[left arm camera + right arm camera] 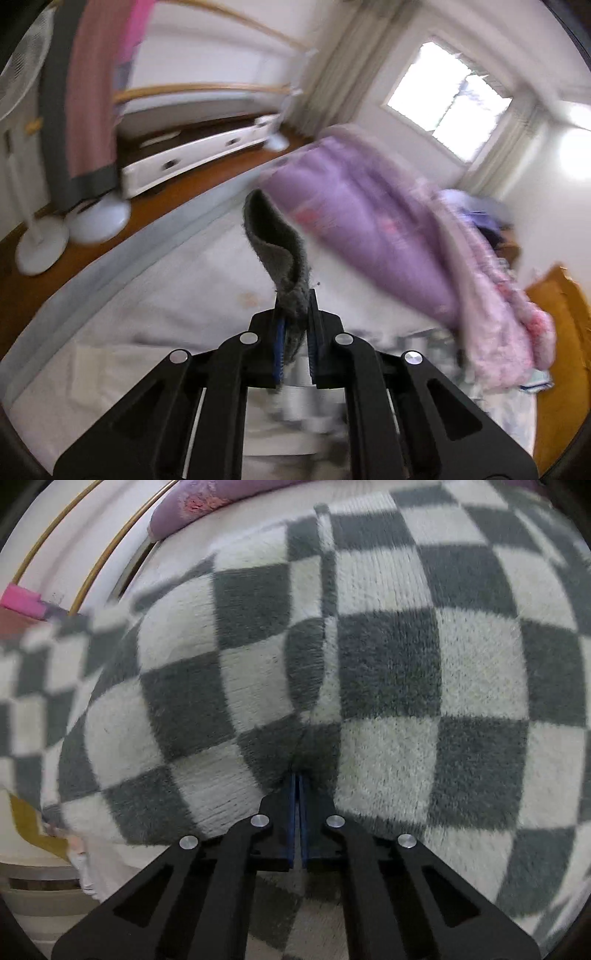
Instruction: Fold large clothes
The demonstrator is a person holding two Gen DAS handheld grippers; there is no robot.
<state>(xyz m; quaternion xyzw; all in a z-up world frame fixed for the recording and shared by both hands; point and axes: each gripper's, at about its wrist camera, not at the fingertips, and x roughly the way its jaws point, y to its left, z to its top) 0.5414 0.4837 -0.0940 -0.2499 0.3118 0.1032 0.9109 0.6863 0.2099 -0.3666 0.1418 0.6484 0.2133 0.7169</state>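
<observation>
Bedroom walls in white fill the background of the left wrist view, which is blurred. At the far left stand two fans [99, 221] on round white bases on the brown floor [22, 291], and above them a pink and grey cloth [88, 110] hangs down. Further right is a white cabinet [195, 147] with dark knobs, then the pale bed [155, 306], whose left edge runs along the floor. A purple quilt [354, 221] is heaped along the bed's far right side, with a bright window [447, 99] above it.

The left gripper [295, 325] points across the bed, tilted a little upward. Its jaws are nearly closed and pinch a grey fuzzy edge of the sweater [277, 240], which stands up from the fingertips and curls over to the left.

In the right wrist view the sweater [369, 664] fills almost the whole frame: thick fleecy knit in grey and off-white checks, with a seam or fold running down the middle to the fingertips. It lies or hangs right in front of the camera; which one, I cannot tell. The right gripper [298, 786] presses straight into it, jaws drawn together with only a thin slit between the blue pads [292, 819], nipping the fabric at the fold. At the upper left corner the purple quilt [192, 502] shows again.
</observation>
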